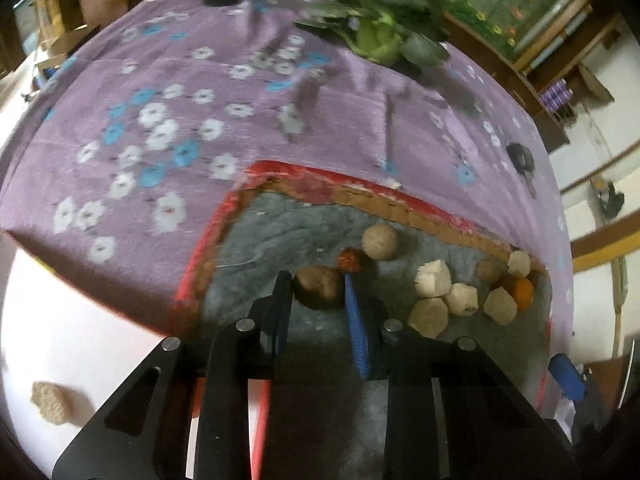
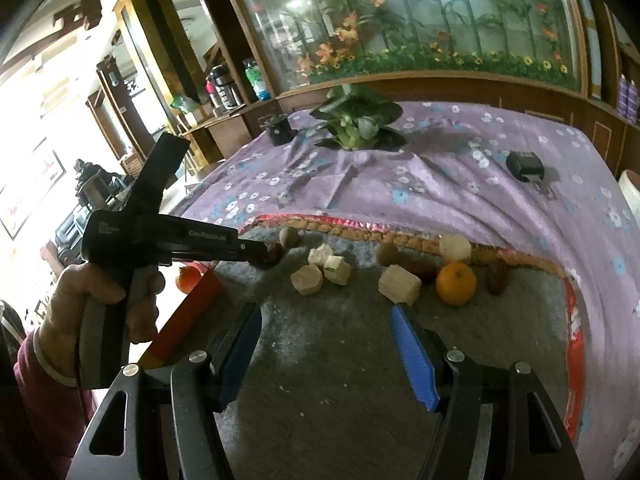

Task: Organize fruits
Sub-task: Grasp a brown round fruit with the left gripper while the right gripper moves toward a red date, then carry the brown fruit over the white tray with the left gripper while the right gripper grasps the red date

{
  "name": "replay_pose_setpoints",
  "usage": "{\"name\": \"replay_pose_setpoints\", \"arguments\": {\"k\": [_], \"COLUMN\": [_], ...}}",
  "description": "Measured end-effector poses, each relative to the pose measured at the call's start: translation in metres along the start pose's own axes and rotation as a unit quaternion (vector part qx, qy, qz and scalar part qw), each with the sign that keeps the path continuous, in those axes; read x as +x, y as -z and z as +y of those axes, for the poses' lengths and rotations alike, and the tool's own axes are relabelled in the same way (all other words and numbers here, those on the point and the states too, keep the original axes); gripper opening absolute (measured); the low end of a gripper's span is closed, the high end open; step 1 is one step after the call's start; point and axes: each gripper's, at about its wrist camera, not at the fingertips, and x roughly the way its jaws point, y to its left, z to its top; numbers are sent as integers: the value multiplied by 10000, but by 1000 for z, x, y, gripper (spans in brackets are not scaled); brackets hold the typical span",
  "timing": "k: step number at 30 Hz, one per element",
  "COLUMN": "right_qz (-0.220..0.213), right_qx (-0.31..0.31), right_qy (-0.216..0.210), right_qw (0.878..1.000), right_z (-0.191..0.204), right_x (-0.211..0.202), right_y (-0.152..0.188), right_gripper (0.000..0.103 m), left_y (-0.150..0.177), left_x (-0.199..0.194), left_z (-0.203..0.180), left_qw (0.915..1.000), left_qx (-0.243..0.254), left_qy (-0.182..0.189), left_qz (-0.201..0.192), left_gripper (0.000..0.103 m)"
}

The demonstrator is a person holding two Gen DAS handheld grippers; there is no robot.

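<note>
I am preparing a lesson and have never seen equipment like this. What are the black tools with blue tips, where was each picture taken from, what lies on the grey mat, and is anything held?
No robot is here: a person holds a hand-squeezed two-finger gripper in each hand, each carrying a camera that looks along its fingers. One picture comes from the left gripper, the other from the right gripper, which also shows the person's hand holding the left tool. On the grey mat, which lies on a purple flowered cloth, are pale cut chunks, an orange and some brown round fruits. The left gripper is closed around a brown fruit. The right gripper stands open and empty.
</note>
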Motion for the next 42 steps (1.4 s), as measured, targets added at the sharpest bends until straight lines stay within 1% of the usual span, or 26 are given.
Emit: {"name": "replay_pose_setpoints", "arguments": {"k": [4,7,12,13,17,21,22,23,25,27,29,31,32,36,38,39,42], "right_qz": [14,71,145,142,165,180,198,202,261,353,497,611,676,842,886,891,888], "right_qx": [18,-54,-131,-147,-180,-407,-522,-593,-724,-811,-931,-942,-949,-961,-931,-938,-1000], "right_qy": [-61,-50,-68,-67,1,-167,-197,-241,-403,-383,-322,-253,-218,-52,121,172,179], "right_qw": [10000,9999,9998,9998,9997,9989,9982,9977,9962,9953,9939,9934,9930,9918,9916,9914,9909], "right_z": [2,8,18,20,23,33,39,42,52,61,69,73,74,76,74,74,73], "right_x": [6,16,27,28,29,36,41,44,57,76,99,116,126,148,157,159,155], "right_y": [-5,-11,-11,-10,-7,-11,-13,-14,-20,-25,-30,-33,-35,-39,-40,-40,-39], "right_gripper": [65,65,65,65,65,65,63,57,52,46,33,32,28,25,17,15,15], "left_y": [5,13,32,36,47,55,57,58,62,65,68,71,71,72,72,73,76], "left_x": [-22,-41,-66,-70,-79,-85,-88,-89,-96,-103,-110,-115,-117,-117,-116,-115,-114], "left_z": [4,6,3,3,3,8,10,12,15,21,28,36,40,54,59,60,64], "left_qw": [9997,9988,9935,9926,9908,9911,9910,9907,9894,9883,9870,9860,9857,9855,9854,9857,9865], "left_qx": [29,104,332,353,396,354,341,341,336,326,288,269,253,173,140,128,105], "left_qy": [-54,-163,-595,-634,-637,-544,-535,-548,-583,-602,-622,-662,-672,-689,-711,-697,-652], "left_qz": [-225,-445,-908,-979,-1123,-1162,-1182,-1199,-1284,-1360,-1451,-1505,-1523,-1544,-1543,-1532,-1501], "left_gripper": [25,25,25,25,25,25,25,25,26,26,26,26,26,26,26,26,26]}}
